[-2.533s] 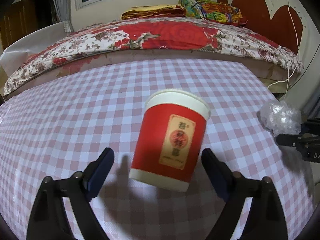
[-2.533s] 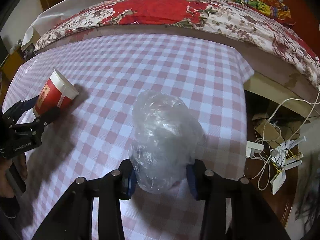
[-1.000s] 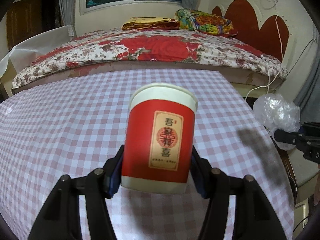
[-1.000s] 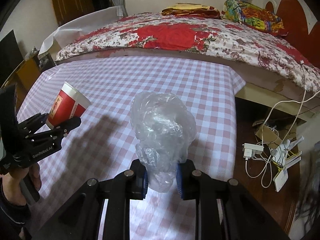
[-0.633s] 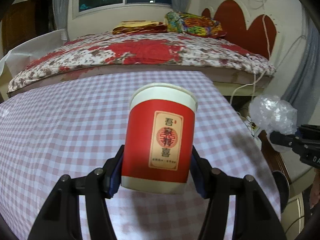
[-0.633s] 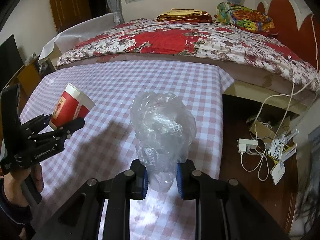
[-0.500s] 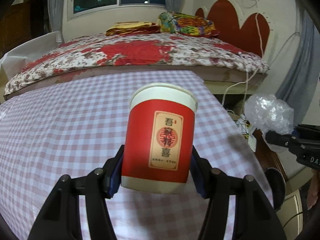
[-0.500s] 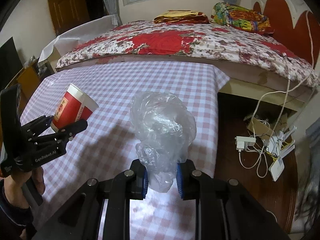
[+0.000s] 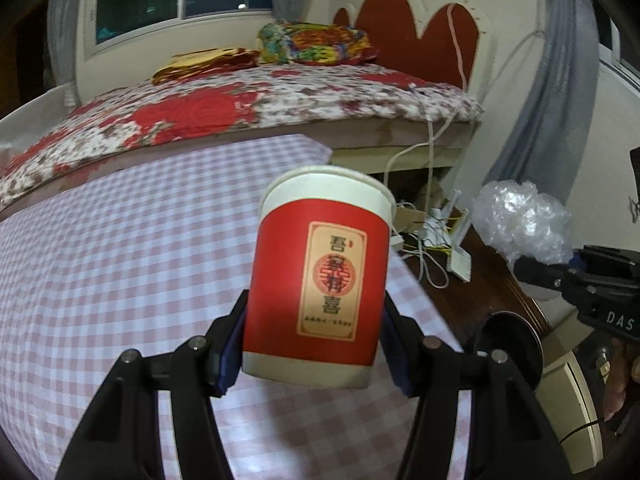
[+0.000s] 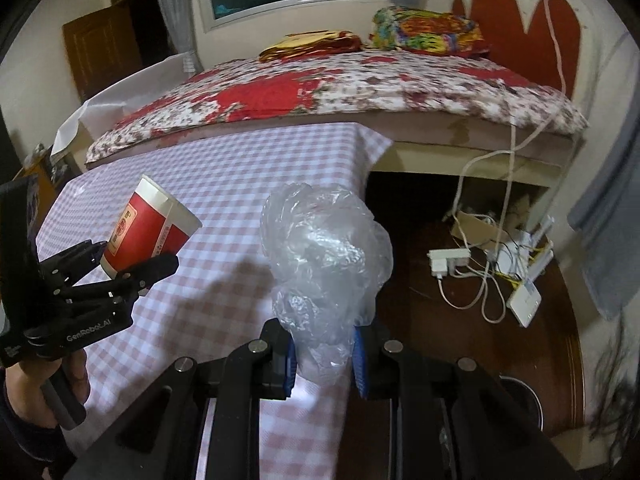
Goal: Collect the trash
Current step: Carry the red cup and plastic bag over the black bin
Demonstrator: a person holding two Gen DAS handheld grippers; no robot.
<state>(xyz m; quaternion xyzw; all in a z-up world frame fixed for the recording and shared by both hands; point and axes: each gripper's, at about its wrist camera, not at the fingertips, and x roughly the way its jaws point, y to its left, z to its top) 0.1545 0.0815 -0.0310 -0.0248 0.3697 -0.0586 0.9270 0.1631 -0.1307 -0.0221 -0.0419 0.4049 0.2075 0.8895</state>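
Observation:
A red paper cup (image 9: 320,276) with a white rim and a cream label hangs upright above the checked tablecloth (image 9: 120,260), my left gripper (image 9: 314,340) shut on its lower sides. In the right wrist view the same cup (image 10: 148,232) tilts in that gripper at the left, held by a person's hand (image 10: 44,384). My right gripper (image 10: 324,354) is shut on a crumpled clear plastic bag (image 10: 324,252), lifted near the table's right edge. The bag (image 9: 520,216) also shows at the right of the left wrist view.
A bed with a red floral cover (image 10: 340,88) lies beyond the table. Right of the table the dark wood floor (image 10: 420,292) holds a power strip, white cables (image 10: 480,268) and a router. A round dark object (image 9: 508,340) sits on the floor by a pale cabinet.
Both grippers have carried the cup and the bag to the right, from over the table toward its right edge and the floor. Both grips are unchanged.

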